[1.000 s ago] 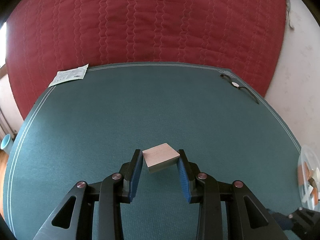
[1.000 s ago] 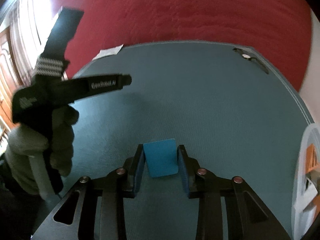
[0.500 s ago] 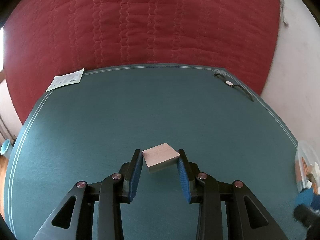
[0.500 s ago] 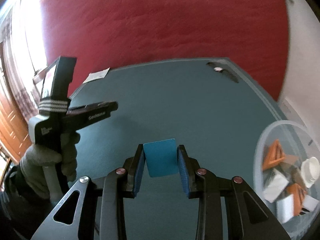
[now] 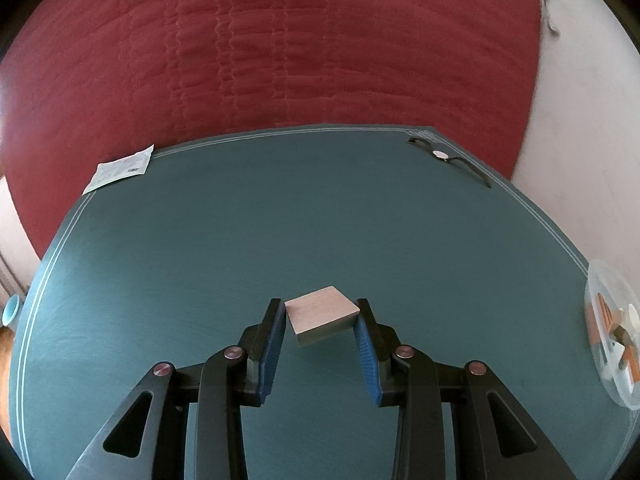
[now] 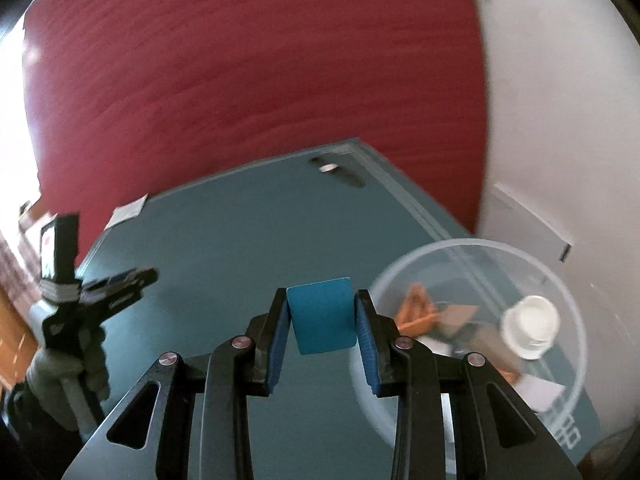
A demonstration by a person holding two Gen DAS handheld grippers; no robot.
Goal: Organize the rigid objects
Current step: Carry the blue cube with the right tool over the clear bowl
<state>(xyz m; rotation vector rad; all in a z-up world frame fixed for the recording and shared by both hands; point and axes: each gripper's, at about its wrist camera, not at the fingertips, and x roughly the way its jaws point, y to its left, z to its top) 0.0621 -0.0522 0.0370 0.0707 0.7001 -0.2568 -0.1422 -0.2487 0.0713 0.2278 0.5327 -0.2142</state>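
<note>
Right wrist view is motion-blurred: contents of the clear bowl (image 6: 472,248) smear together, only a white cap (image 6: 530,326) and an orange triangle piece (image 6: 418,308) read; rest can't be told. Bowl's lower rim is hidden behind the right tool (image 6: 322,314). Left wrist view: bowl (image 5: 600,280) is cut off by the right edge, pieces inside too small to identify. Leaflet (image 5: 120,168) print is illegible. A small dark item with a round disc (image 5: 442,155) at the far counter (image 5: 320,220) corner is unidentifiable. The gloved hand (image 6: 68,376) is cut at the left edge, blurred.

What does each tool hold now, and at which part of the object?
Left tool: a wooden block, pinched at two opposite corners. Right tool: a blue block, clamped on its two opposite side faces.
</note>
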